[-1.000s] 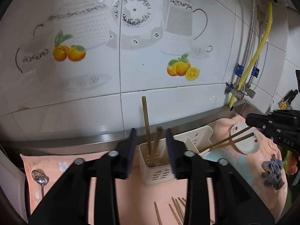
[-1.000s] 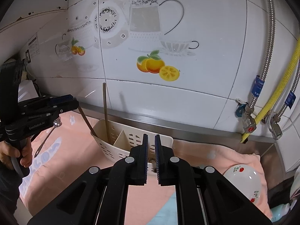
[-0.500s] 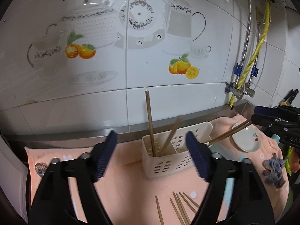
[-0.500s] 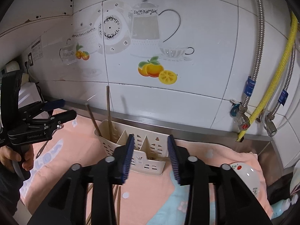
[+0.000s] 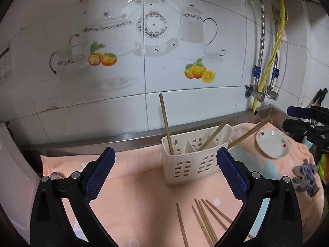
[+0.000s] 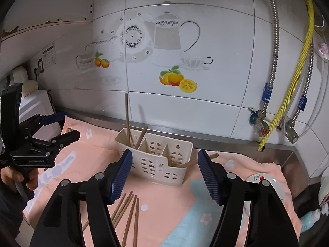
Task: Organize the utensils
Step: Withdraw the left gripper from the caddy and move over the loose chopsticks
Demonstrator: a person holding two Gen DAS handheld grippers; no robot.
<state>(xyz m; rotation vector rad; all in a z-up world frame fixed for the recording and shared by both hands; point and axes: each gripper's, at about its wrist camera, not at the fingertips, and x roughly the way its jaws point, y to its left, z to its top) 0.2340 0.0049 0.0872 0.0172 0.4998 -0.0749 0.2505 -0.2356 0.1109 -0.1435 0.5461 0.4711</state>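
Both my grippers, left gripper [image 5: 164, 177] and right gripper [image 6: 164, 174], are opening and empty, while the loose chopsticks [image 5: 203, 220] lie on the towel [image 5: 133, 187] below them, long axes running toward the holder [image 5: 195, 160], right nearer.

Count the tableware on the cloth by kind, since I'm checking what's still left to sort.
Holder: 1
Chopsticks standing in it: 3
Loose chopsticks on the cloth: 5 in view
Plate: 1
Spoon, partly hidden: 1
Total: 11
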